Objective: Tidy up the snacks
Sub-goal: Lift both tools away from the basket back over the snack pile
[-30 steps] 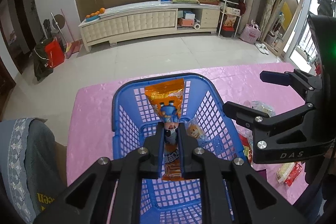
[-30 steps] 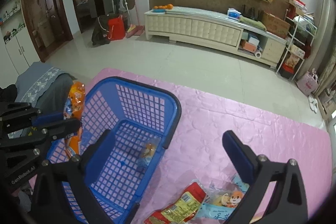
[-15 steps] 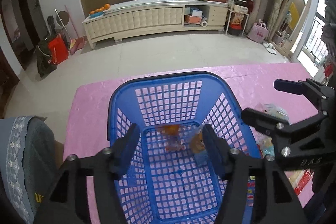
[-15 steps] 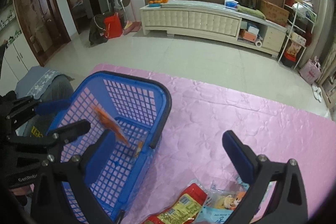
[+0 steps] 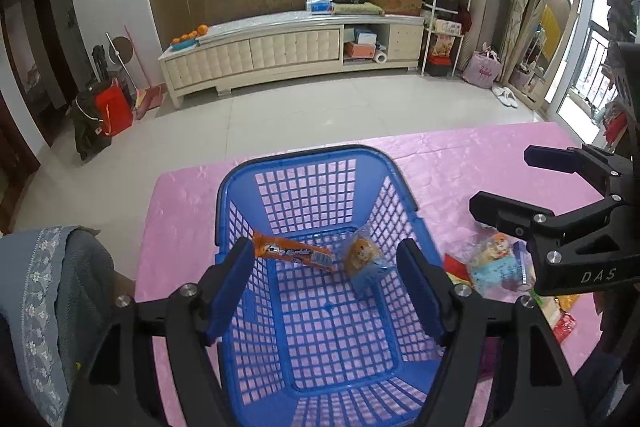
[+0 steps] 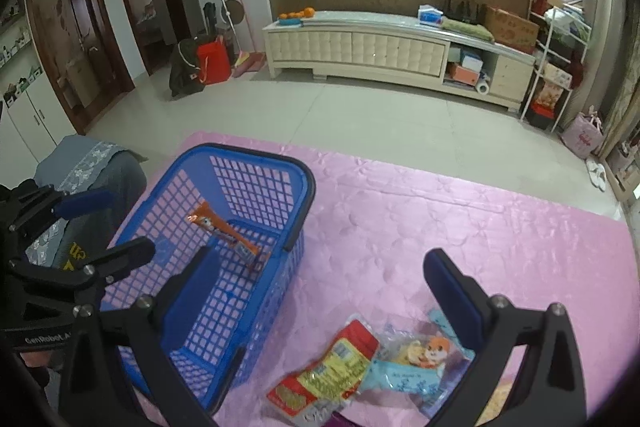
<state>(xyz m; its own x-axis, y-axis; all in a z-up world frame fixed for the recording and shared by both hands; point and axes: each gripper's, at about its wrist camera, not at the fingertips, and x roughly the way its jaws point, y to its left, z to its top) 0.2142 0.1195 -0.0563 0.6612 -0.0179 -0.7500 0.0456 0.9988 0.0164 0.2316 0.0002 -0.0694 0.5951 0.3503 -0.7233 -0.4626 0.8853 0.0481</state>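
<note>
A blue mesh basket (image 5: 308, 155) stands on the pink tablecloth (image 6: 440, 227). On its floor lie a long orange snack packet (image 5: 292, 253) and a small blue-and-orange packet (image 5: 362, 261). Over the basket's near end hangs my left gripper (image 5: 324, 245); its jaws are opening and nothing is between them. To the basket's right, my right gripper (image 6: 320, 259) is open and empty above a red-and-yellow packet (image 6: 324, 375) and a light-blue cartoon packet (image 6: 416, 359) lying on the cloth. From the right wrist the orange packet (image 6: 224, 231) leans against the basket's far wall.
A grey lace-trimmed cloth (image 5: 48, 287) lies just left of the table. More loose wrappers (image 5: 560, 311) sit at the right near the table's front. Past the table's far edge (image 6: 400, 163) the floor drops away to a low cabinet.
My left gripper was shut on the orange packet; its jaws spread apart and the packet dropped into the basket. The right gripper stayed open.
</note>
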